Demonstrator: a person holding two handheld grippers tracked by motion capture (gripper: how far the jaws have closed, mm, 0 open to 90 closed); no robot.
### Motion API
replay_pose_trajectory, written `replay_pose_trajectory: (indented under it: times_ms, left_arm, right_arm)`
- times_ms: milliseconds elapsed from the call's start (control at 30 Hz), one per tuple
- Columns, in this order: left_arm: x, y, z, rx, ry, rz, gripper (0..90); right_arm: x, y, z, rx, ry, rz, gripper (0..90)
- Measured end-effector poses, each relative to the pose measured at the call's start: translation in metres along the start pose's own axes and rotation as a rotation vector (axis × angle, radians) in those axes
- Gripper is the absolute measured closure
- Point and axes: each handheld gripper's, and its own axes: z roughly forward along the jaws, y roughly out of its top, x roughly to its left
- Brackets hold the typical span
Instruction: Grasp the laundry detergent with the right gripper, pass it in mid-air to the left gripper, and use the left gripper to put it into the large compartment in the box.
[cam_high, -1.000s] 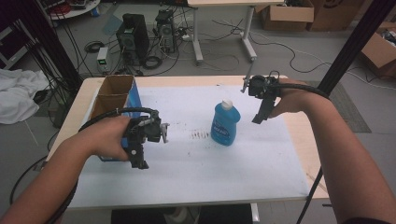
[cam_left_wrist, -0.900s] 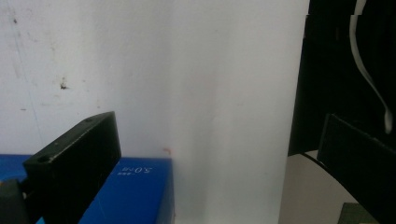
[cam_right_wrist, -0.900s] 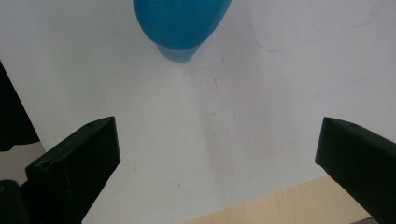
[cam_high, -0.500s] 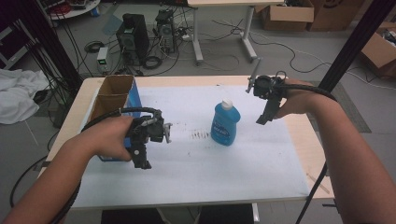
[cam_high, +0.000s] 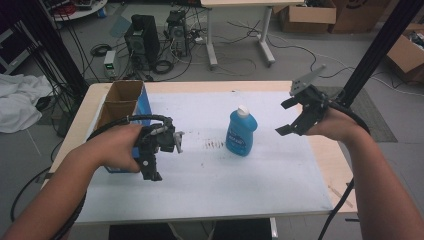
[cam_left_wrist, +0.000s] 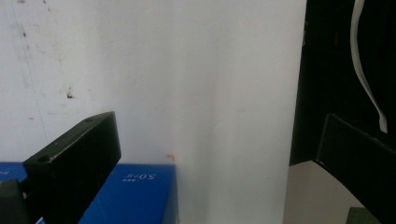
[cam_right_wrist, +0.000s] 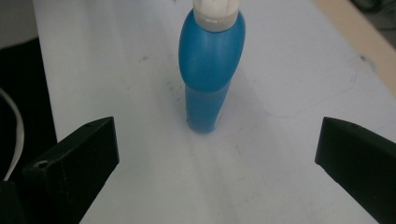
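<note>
Blue plastic bottle with a white cap (cam_high: 241, 131) stands upright mid-table; my right gripper (cam_high: 290, 116), jaws wide apart, hovers beside it (nothing held), my left gripper (cam_high: 149, 167) near the left edge, also apart

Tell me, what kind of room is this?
Probably a lab or workshop. Computer towers and tangled cables sit on the floor behind the table, cardboard boxes are stacked by the wall, and a person holds tongs near a blue bottle.
</note>
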Motion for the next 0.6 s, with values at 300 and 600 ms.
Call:
replay_pose_trajectory:
  times_ms: [300, 600]
  left_arm:
    - [-0.004, -0.005, -0.001, -0.02, 0.006, 0.009, 0.1]
    - [-0.012, -0.008, 0.005, -0.019, -0.002, 0.024, 0.1]
  right_arm:
    - [0.026, -0.066, 0.033, -0.278, -0.113, 0.1, 0.0]
    - [0.035, -0.096, 0.095, -0.341, -0.129, 0.178, 0.0]
